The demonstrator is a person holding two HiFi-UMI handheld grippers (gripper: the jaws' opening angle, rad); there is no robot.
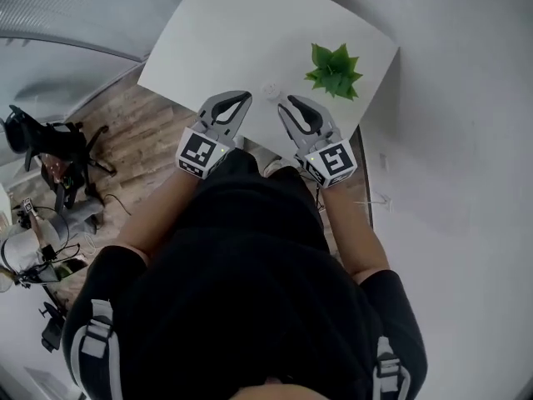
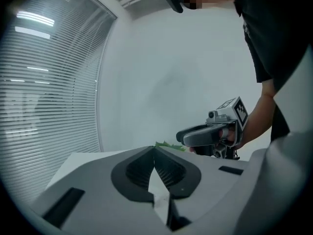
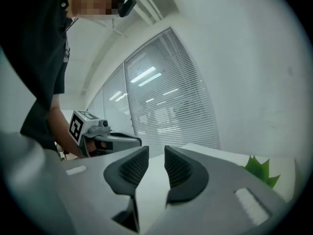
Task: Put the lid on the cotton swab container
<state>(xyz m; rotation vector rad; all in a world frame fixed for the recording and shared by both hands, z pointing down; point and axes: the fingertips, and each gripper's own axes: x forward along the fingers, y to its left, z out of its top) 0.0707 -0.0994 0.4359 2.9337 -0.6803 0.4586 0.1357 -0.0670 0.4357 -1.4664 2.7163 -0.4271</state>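
our left tool (image 2: 154,153) has its jaws together on nothing; our right tool (image 3: 156,150) stands slightly apart, empty. a small pale round piece (image 1: 268,88), lid or container, sits on the surface (image 1: 216,32) at 12 o'clock. we judge closed jaws could knock it away.

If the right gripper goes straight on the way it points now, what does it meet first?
Most likely the bare white table: between the open jaws of the right gripper only tabletop shows. The plant stands off to its right, outside that line. Depth is hard to judge.
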